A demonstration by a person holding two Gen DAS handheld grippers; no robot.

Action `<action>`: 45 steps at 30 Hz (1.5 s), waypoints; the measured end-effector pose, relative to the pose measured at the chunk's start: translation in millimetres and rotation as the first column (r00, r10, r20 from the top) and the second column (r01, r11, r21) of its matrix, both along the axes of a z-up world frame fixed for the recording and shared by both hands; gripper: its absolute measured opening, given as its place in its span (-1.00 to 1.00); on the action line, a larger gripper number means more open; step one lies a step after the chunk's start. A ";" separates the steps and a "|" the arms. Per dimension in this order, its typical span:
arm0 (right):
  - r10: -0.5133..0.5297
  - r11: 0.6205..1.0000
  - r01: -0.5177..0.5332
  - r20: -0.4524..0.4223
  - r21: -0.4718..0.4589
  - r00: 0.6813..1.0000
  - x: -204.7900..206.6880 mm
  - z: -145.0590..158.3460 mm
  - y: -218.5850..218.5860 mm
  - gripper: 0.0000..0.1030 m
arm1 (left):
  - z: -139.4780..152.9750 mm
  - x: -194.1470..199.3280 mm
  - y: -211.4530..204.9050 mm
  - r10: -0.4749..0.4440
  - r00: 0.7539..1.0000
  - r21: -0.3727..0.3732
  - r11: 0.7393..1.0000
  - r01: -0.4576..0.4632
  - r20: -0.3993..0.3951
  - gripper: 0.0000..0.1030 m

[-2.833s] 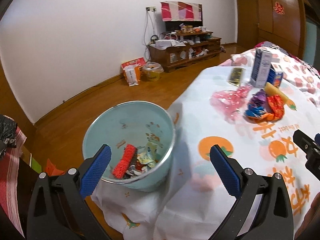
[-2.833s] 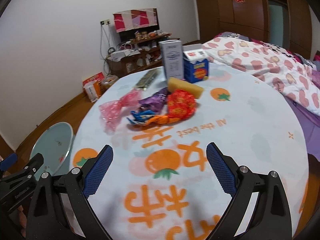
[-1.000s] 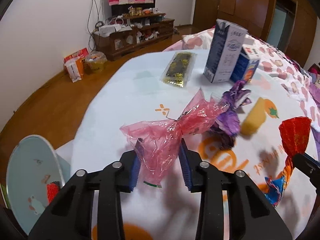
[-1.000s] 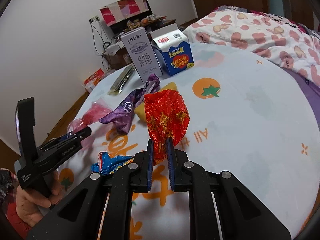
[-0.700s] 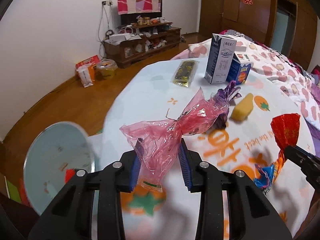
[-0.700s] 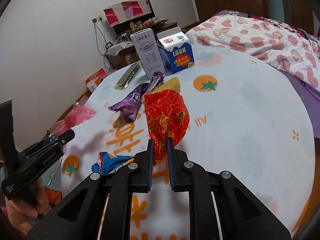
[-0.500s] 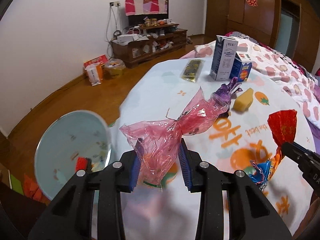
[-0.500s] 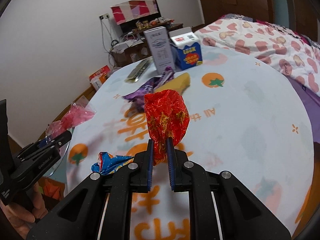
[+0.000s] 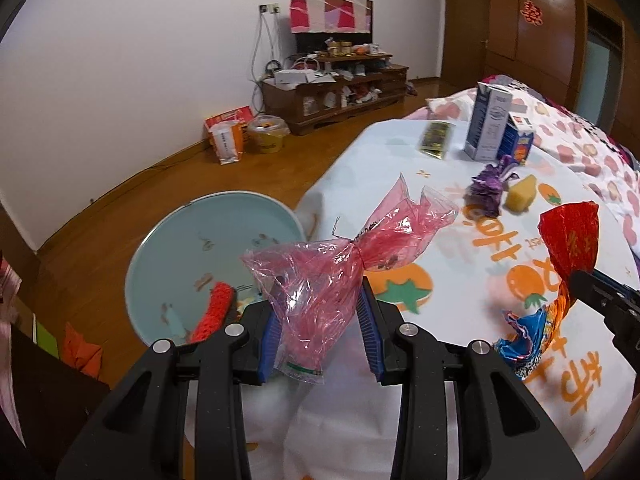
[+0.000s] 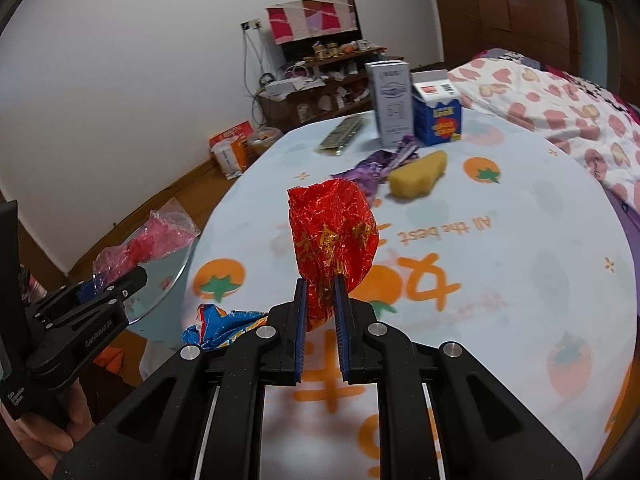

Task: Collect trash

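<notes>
Fruit-print tablecloth (image 10: 500, 280), white wall (image 9: 140, 60), wooden floor (image 9: 120, 200)

Home bedroom: bed (image 10: 560, 92), TV cabinet (image 9: 336, 96), wardrobe (image 9: 536, 24).

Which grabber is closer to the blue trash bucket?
Left. The left gripper holds a pink bag at the bucket rim; the right gripper, holding a red wrapper, is over the table.
</notes>
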State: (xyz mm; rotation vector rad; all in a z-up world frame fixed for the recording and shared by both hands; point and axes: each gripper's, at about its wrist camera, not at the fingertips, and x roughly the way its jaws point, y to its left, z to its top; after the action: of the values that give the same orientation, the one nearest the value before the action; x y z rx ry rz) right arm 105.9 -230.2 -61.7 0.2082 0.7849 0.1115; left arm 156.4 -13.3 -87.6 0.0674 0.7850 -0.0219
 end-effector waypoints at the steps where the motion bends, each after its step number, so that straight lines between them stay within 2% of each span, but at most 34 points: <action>1: 0.005 1.000 -0.005 0.001 -0.003 1.000 -0.3 0.0 3.5 -0.73 | 0.0 -1.3 3.4 0.003 1.000 -0.002 1.000 -0.003 0.001 -0.31; 26: 0.156 0.987 -0.155 0.018 -0.047 0.988 14.5 7.2 79.6 -0.73 | 2.3 -5.6 73.3 0.133 0.991 -0.042 0.990 -0.133 0.012 -0.31; 45: 0.256 0.965 -0.254 0.026 -0.063 0.966 43.6 8.7 136.9 -0.73 | 2.5 8.5 136.5 0.283 0.959 -0.072 0.957 -0.281 0.015 -0.31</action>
State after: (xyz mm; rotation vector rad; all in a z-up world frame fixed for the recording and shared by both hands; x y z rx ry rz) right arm 149.6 -93.3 -53.0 0.0474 0.7776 0.3341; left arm 164.9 123.2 -85.1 -0.1106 0.7623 0.2226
